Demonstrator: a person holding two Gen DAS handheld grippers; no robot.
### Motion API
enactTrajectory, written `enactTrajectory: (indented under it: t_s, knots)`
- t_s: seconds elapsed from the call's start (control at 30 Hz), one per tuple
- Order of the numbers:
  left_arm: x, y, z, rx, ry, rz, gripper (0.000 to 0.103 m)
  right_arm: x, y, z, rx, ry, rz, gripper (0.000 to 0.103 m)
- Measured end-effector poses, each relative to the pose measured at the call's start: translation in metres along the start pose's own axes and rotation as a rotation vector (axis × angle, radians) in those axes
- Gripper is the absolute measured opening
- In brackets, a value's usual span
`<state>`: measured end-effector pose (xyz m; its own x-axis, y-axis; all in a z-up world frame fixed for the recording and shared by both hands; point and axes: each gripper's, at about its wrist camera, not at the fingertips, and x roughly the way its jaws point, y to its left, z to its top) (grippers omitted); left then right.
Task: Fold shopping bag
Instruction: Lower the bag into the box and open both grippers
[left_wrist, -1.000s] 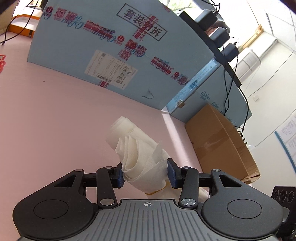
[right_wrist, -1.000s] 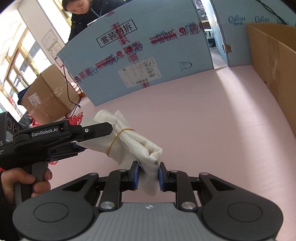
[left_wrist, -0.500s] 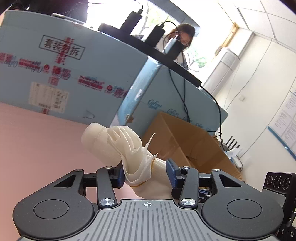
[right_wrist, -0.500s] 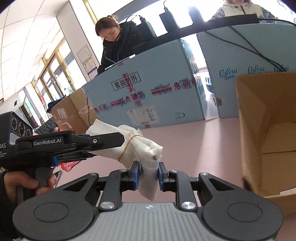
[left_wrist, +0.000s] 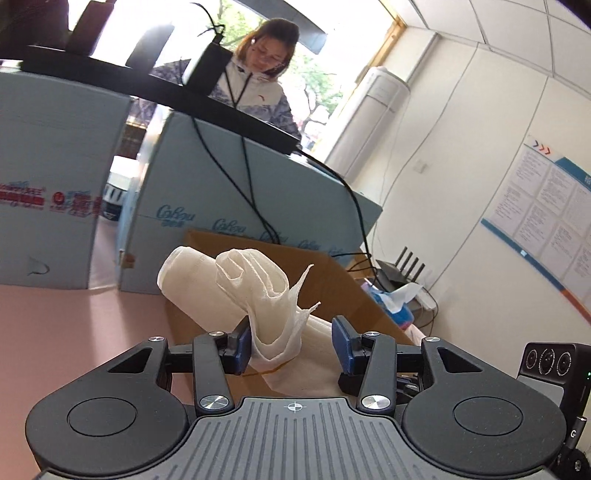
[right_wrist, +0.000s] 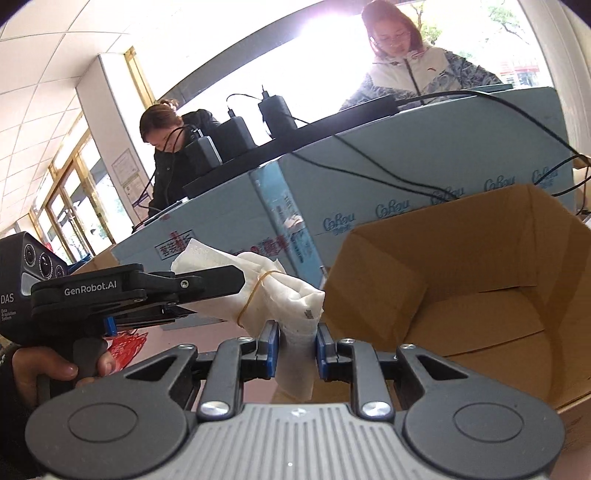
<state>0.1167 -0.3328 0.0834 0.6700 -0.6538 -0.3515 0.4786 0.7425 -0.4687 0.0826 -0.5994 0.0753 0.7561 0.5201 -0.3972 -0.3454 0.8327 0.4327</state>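
Your right gripper (right_wrist: 297, 347) is clamped on one end of the rolled white shopping bag (right_wrist: 280, 295), which hangs in the air just beside the open cardboard box (right_wrist: 480, 280). Your left gripper (left_wrist: 291, 345) has its pads spread: one pad touches the loose folds, the other stands apart, so it steadies the bag more than it grips it. The yellow rubber band (right_wrist: 255, 291) is all that keeps the roll tight. Judging from this, the free folds at the left end could spring open, or the band could slide off if you pull the two ends apart. With only the right gripper really holding, a jerk could drop the roll short of the box. Compared with a second ago, the bundle has been lifted off the pink table (left_wrist: 74, 332) and carried toward the box, and the left jaws have widened.
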Motion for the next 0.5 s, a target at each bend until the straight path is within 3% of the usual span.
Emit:
enactTrajectory:
  t_s: [0.23, 0.4, 0.5]
  knots:
    - [0.059, -0.026, 0.011, 0.093, 0.043, -0.058, 0.045, -0.005, -0.035, 0.019, -0.005, -0.02, -0.1, 0.023]
    - [0.098, -0.033, 0.016, 0.14, 0.103, -0.06, 0.045, 0.0, -0.061, 0.029, 0.014, -0.011, -0.148, 0.023]
    - [0.122, -0.033, 0.013, 0.151, 0.178, -0.02, 0.045, 0.009, -0.071, 0.033, 0.019, 0.023, -0.167, 0.023]
